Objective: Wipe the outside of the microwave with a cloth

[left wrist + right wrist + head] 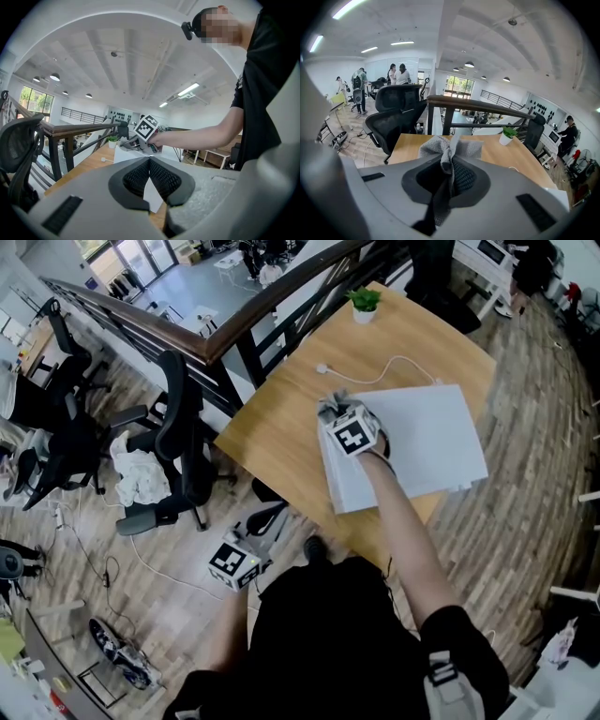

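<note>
Atop a wooden table (281, 418) beside a balcony railing, the white microwave (427, 442) lies toward two o'clock in the head view. We hold the right gripper (339, 420) at its ten o'clock corner, jaws clamped on a grey cloth (328, 406); whether the fabric touches the casing we cannot tell. The left gripper (234, 563) hangs at seven o'clock, off the table, its jaws pressed together on nothing. We judge the cloth light, limp and quick to fold, best pinched at its bunched middle so a loose pad leads. The microwave looks rigid, smooth and probably heavy enough to sit firm under a light wipe. Only the right gripper view shows the woven fabric caught between the pads with a tail trailing down, and a potted plant (506, 135) at two o'clock. Only the left gripper view, looking up from low, shows the microwave's side wall, where the head view gives just its top.
</note>
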